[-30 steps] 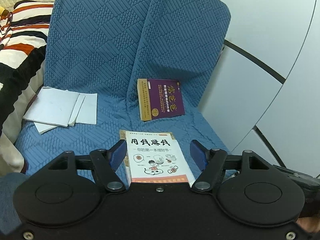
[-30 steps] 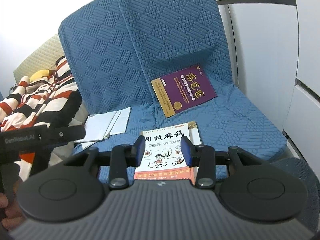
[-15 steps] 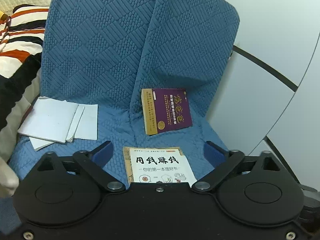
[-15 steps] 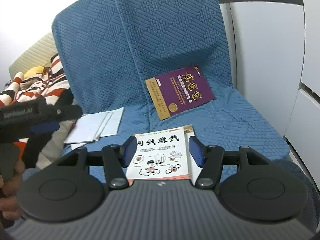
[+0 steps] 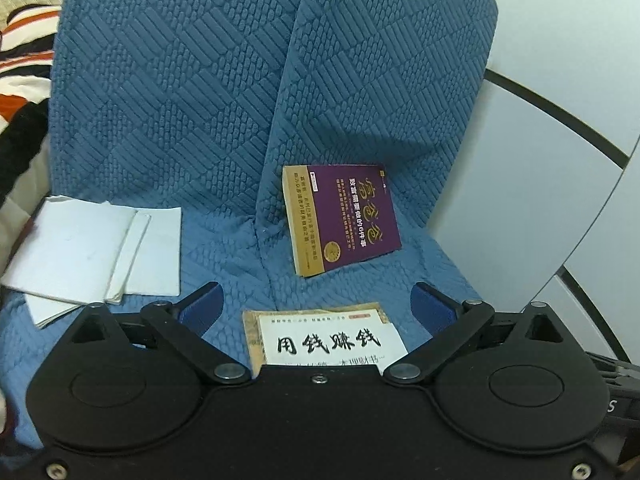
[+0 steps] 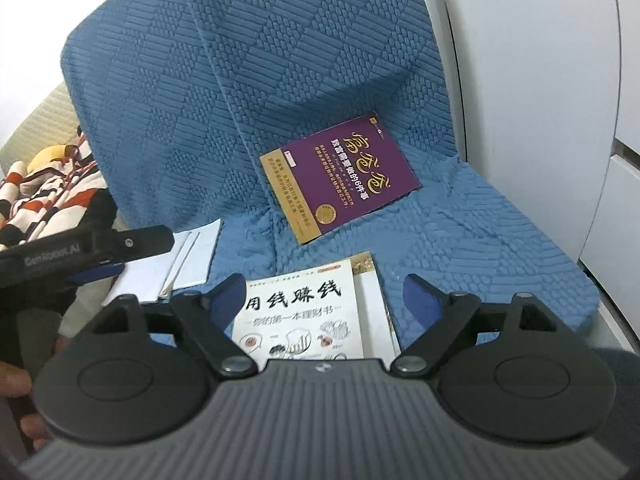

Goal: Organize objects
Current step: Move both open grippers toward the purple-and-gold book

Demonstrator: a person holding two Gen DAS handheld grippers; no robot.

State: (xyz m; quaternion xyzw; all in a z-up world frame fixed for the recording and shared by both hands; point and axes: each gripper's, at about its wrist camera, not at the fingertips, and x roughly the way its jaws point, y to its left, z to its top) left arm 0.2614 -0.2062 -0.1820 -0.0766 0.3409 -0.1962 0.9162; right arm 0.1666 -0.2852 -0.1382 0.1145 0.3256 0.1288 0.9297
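A purple book (image 5: 342,216) leans against the blue seat back; it also shows in the right wrist view (image 6: 340,182). A white book with black characters (image 5: 328,340) lies flat on the seat cushion, also in the right wrist view (image 6: 304,312). A stack of white booklets (image 5: 96,248) lies on the left seat, also in the right wrist view (image 6: 180,268). My left gripper (image 5: 316,308) is open and empty above the white book's far edge. My right gripper (image 6: 324,296) is open and empty over the white book. The left gripper's body shows at the left of the right wrist view (image 6: 80,252).
The blue quilted sofa (image 5: 180,100) has two back cushions. A striped blanket (image 6: 44,196) lies at the far left. White cabinet panels (image 6: 540,100) stand right of the seat. The seat's front right edge (image 6: 580,300) drops off.
Both grippers have opened wider. Both have moved closer to the seat, so the books appear larger and the white book sits lower in both views.
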